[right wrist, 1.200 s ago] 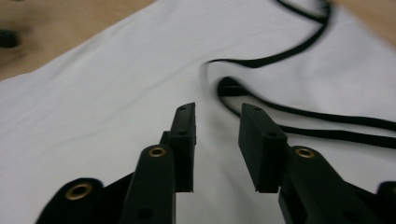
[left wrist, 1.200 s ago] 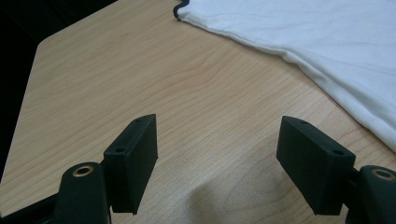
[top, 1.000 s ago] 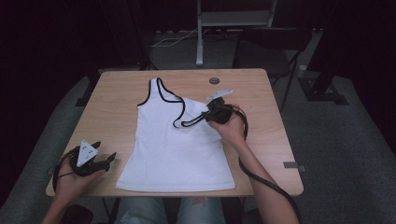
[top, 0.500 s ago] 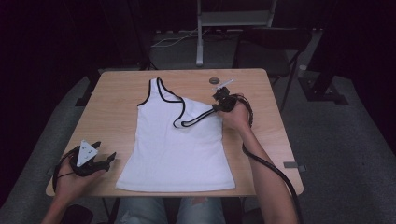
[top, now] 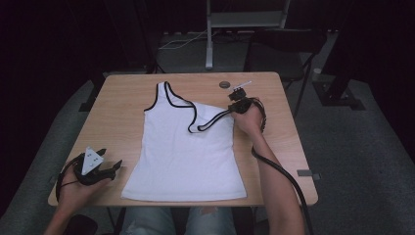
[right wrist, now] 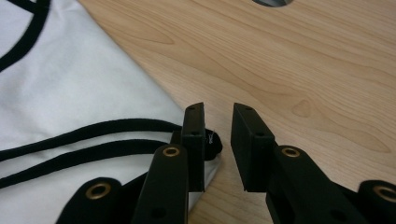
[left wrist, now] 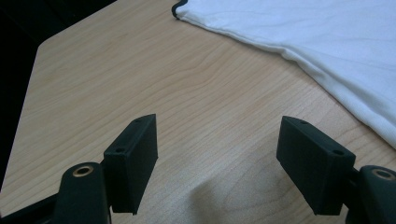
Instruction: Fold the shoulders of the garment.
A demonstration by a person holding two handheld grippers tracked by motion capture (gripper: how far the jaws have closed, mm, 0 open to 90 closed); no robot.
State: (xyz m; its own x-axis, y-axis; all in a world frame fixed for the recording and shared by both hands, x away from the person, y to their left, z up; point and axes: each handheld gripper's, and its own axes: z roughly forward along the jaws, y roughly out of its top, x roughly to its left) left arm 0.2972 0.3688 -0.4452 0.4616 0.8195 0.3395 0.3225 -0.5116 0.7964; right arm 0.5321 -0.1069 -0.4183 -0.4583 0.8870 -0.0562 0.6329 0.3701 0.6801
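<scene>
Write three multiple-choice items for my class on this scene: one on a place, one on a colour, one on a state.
1. Where is the left gripper?
A. on the tank top
B. on the table, left of the tank top's hem
C. at the table's far edge

2. What colour is the trim of the white tank top?
A. red
B. blue
C. black

3. How do the left gripper's jaws stand?
A. open, over bare wood
B. shut on the hem
C. shut on nothing

Answers:
1 B: the high view shows it near the front-left corner, off the cloth.
2 C: a black band edges the neck and straps.
3 A: the left gripper view shows a wide gap with only table between.
</scene>
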